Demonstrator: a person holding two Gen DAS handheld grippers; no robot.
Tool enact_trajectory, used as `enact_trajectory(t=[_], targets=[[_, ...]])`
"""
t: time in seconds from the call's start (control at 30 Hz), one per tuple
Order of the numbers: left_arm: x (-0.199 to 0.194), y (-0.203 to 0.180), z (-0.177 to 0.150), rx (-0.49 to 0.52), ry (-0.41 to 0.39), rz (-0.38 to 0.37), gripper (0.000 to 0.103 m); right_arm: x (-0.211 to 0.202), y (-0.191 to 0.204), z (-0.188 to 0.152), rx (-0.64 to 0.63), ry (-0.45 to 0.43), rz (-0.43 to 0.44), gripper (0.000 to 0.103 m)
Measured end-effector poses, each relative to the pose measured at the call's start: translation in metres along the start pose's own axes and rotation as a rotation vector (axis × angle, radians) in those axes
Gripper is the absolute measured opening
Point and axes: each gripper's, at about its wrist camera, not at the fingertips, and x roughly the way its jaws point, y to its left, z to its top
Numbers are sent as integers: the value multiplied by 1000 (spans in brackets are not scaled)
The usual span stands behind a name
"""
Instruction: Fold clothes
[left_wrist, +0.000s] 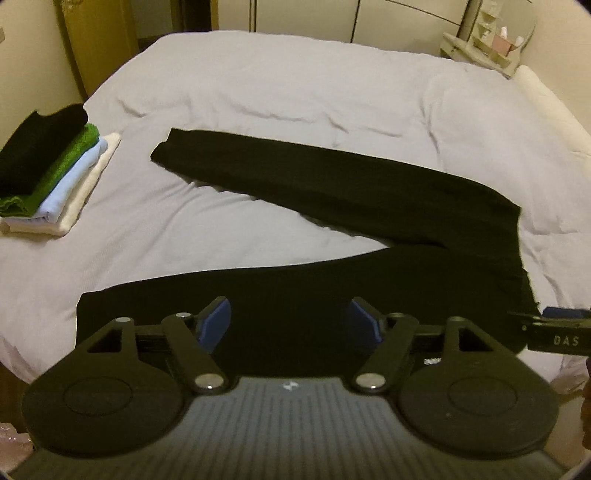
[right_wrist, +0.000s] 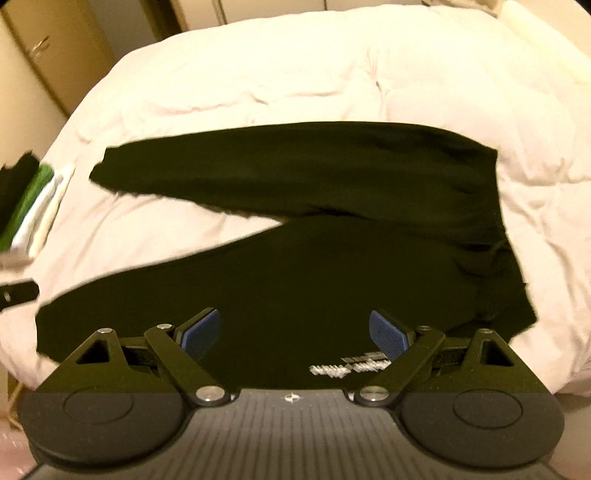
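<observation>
A pair of black trousers (left_wrist: 369, 192) lies spread on the pale bed (left_wrist: 295, 81), legs splayed in a V toward the left, waist at the right. My left gripper (left_wrist: 290, 319) is open and empty, hovering over the near leg. The trousers also show in the right wrist view (right_wrist: 314, 177). My right gripper (right_wrist: 295, 332) is open and empty above the near leg, close to small white print (right_wrist: 347, 365) on the cloth. The right gripper's tip shows at the right edge of the left wrist view (left_wrist: 554, 328).
A stack of folded clothes (left_wrist: 48, 173), black on green, blue and white, sits on the bed's left side, also seen in the right wrist view (right_wrist: 29, 206). A white shelf unit (left_wrist: 487, 37) stands beyond the bed's far right corner. Wardrobe doors line the far wall.
</observation>
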Motion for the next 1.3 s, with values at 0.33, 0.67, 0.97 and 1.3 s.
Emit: enact_trajectory(t=[0.33,0.67,0.97,1.3], targets=[[-36,-38,-4,63,-47,48,79,-37,-33,-10,19,-64,-18,90],[-43,-44,-24,67,1,109,82,-44,-58,-19,55,-32,-4,100],[-40,-34,-44,56,65,133,83,-43,-55,-28,41,10,-5,100],[-23,-36,-46,80,106,111,83,-38,-55,-30,42,37,-20,101]])
